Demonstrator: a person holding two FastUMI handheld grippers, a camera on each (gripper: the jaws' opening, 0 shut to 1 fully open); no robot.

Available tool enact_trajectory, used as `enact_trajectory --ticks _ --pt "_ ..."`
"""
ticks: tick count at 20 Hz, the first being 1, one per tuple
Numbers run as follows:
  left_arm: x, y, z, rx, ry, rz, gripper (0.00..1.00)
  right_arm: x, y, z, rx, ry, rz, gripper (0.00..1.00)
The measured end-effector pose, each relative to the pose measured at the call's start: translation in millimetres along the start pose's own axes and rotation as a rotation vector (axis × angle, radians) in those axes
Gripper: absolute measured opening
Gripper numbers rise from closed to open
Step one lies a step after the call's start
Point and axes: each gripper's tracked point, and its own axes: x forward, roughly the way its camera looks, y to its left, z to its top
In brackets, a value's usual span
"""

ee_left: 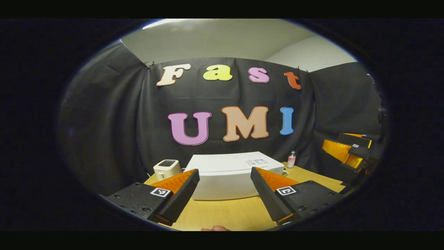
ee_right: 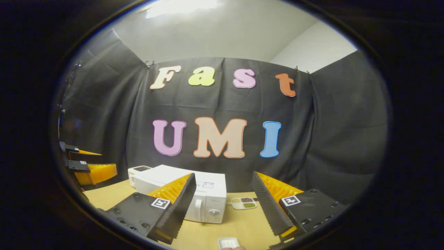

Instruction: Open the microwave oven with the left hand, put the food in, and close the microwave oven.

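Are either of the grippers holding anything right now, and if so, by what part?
Nothing is held. The left gripper and the right gripper both stand open over the table, short of the closed microwave oven.

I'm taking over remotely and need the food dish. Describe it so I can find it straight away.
Find the big white microwave on the wooden table. Just off its dial side, toward the black cloth wall, lies a flat white tray. Unlike the boxy toaster and upright bottle, it lies low, with small dark, pale and green portions.
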Motion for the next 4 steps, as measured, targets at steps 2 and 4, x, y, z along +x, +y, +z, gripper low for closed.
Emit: enact_trajectory --ticks 2,4 --pt "-5.1 2.0 2.7 0.003 -0.004 0.005 0.95 -4.7 2.4 1.5 0.001 0.000 0.000 0.92" --pt "-9.0 2.7 5.8 0.006 -0.015 0.007 0.95 -9.0 2.6 3.5 -0.012 -0.001 0.000 0.92"
